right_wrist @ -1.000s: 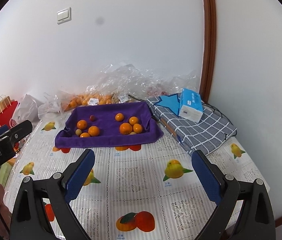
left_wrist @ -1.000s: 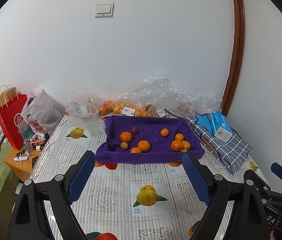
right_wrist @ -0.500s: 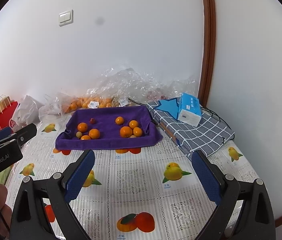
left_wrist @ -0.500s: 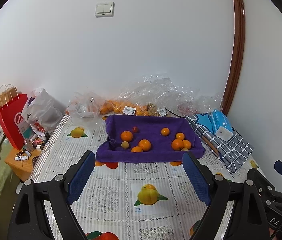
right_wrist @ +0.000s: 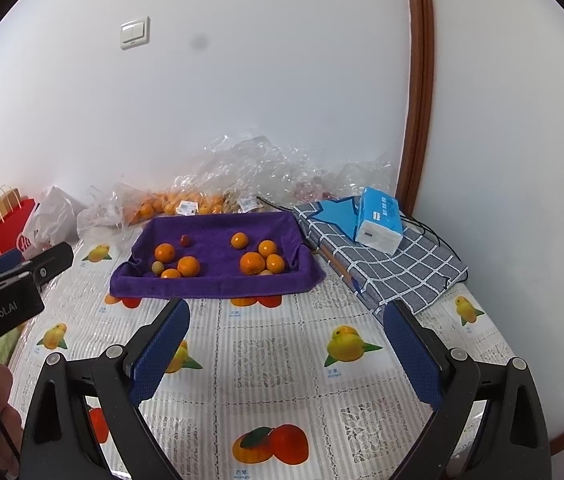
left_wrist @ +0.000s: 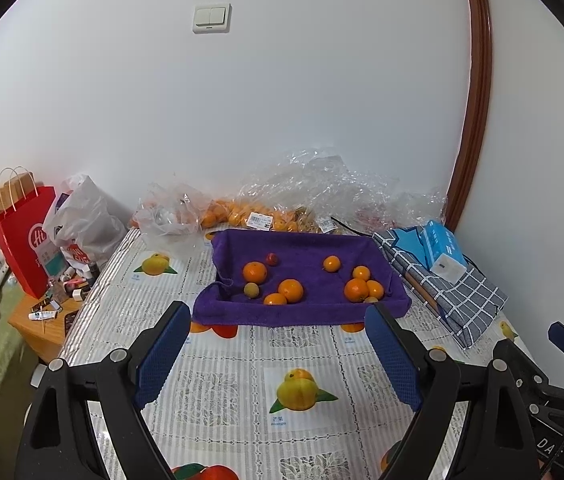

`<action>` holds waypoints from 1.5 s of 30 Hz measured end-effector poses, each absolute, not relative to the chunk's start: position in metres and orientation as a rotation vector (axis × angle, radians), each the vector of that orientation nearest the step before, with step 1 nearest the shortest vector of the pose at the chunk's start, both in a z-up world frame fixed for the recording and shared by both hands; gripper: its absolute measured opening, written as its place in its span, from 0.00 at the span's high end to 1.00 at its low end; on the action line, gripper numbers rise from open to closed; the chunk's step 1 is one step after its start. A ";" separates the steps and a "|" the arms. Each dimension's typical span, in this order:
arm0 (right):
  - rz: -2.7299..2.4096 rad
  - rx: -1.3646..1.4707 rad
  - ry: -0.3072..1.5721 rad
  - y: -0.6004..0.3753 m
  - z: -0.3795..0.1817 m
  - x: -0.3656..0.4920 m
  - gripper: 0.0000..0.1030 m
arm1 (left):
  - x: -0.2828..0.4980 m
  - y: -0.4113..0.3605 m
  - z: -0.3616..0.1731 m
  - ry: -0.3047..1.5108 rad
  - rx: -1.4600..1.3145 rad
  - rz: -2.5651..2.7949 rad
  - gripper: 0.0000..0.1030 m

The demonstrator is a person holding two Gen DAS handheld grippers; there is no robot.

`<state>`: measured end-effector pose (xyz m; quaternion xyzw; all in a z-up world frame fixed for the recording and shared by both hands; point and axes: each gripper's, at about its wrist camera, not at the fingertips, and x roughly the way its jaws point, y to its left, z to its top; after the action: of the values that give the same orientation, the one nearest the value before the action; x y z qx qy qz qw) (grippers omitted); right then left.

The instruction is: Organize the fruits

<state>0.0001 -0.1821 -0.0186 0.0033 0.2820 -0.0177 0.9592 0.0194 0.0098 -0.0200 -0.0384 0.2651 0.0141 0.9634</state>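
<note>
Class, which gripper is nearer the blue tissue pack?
Right. The right gripper sits in front of the blue tissue pack, slightly left; the left gripper is farther left.

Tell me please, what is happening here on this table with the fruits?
A person holds two grippers above a table with a fruit-print cover. The left gripper and the right gripper are both open and hold nothing. Ahead, a tray lined with a purple towel holds several oranges, a small red fruit and a pale one. No fruit is picked up yet.
</note>
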 end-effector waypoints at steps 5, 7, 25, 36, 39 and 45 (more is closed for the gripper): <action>-0.033 0.014 0.572 -0.182 -0.018 0.001 0.06 | 0.020 0.011 -0.021 0.538 -0.076 0.030 0.14; -0.033 0.012 0.567 -0.180 -0.018 0.001 0.06 | 0.021 0.012 -0.022 0.537 -0.077 0.032 0.14; -0.025 0.002 0.561 -0.177 -0.017 -0.003 0.06 | 0.019 0.019 -0.022 0.538 -0.085 0.043 0.14; -0.026 -0.007 0.559 -0.176 -0.018 -0.003 0.06 | 0.019 0.018 -0.020 0.544 -0.080 0.039 0.14; -0.024 0.008 0.555 -0.178 -0.016 -0.003 0.06 | 0.019 0.018 -0.018 0.543 -0.076 0.032 0.14; -0.026 0.010 0.542 -0.178 -0.013 -0.005 0.06 | 0.022 0.021 -0.019 0.538 -0.075 0.030 0.14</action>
<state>-0.0047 -0.1776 -0.0132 0.0050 0.2677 -0.0127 0.9634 0.0217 0.0206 -0.0195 -0.0370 0.2656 0.0147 0.9633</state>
